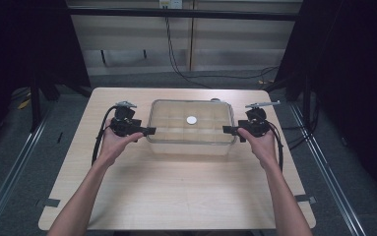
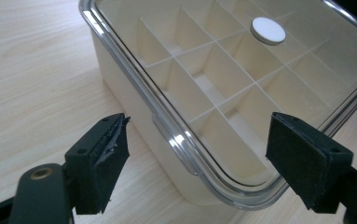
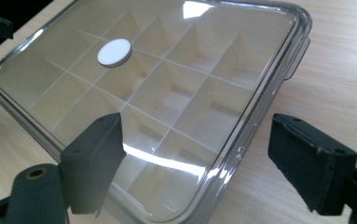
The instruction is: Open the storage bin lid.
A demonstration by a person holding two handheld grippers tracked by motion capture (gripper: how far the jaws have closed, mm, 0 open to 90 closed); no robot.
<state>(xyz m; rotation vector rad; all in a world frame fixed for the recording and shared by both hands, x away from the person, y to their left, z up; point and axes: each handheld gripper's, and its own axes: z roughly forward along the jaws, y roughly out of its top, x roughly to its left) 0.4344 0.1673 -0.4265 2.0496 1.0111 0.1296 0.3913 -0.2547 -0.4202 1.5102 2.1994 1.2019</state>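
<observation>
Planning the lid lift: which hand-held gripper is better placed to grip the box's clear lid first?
Neither clearly. The left hand-held gripper and right hand-held gripper mirror each other at opposite ends of the box, both open, jaws straddling the lid edge.

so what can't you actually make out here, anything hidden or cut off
- Left gripper view: the box runs past the top and right edges, so its far side is cut off.
- Right gripper view: glare on the clear lid washes out the near compartments; one black finger covers a corner.
- High view: the white disc is too small to identify, and the compartments' contents can't be read.
</observation>
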